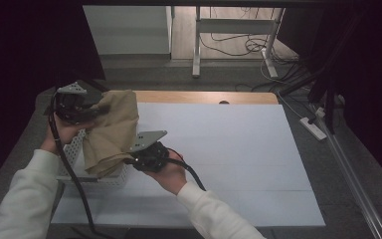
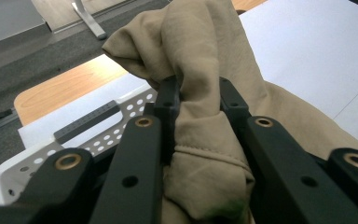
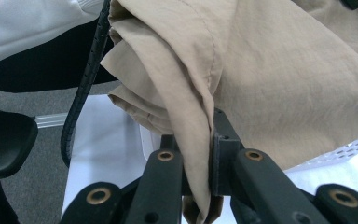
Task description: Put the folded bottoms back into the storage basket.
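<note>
Tan cloth (image 1: pixel 110 132) pinched in both tools, covering most of the white basket (image 1: pixel 115 178)

The right claw (image 3: pixel 198 154) pinches a fold of tan cloth (image 3: pixel 270 79) above a white perforated basket (image 3: pixel 349 149).

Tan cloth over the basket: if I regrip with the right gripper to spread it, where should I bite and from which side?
The tan cloth is bunched, held by the left gripper at its far end and the right gripper low. Probably bite the stitched hem at the near edge, coming from the open-table side, clear of the white basket.
</note>
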Motion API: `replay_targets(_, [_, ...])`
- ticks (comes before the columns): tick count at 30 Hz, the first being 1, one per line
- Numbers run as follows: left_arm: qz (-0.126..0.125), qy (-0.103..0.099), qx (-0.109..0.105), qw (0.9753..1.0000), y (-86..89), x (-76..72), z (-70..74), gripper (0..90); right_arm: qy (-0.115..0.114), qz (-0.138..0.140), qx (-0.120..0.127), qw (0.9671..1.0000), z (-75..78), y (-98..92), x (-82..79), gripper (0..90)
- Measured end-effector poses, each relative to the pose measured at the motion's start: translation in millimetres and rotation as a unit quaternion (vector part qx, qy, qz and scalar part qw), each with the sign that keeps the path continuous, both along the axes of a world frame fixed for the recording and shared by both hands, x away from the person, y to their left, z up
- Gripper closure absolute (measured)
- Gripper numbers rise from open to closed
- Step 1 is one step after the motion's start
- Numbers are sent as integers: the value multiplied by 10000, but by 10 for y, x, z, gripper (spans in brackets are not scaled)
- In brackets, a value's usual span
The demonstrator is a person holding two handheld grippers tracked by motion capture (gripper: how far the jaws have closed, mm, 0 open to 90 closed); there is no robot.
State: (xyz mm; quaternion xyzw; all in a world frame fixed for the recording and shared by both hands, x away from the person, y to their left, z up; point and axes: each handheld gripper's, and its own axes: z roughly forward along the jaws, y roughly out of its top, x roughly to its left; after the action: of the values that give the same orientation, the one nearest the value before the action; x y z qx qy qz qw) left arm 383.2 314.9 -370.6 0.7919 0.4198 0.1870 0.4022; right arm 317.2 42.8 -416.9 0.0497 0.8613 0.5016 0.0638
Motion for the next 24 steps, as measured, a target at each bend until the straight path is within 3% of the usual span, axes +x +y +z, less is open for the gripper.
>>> replay_targets(10, [75,19,19,10000,119,-29,-13,747,21,61,12,10000,-19,129,-3,833])
replay_targets(24, [138,98,116,9998,189,74,-69,747,102,71,-14,9999,-84,317,59,833])
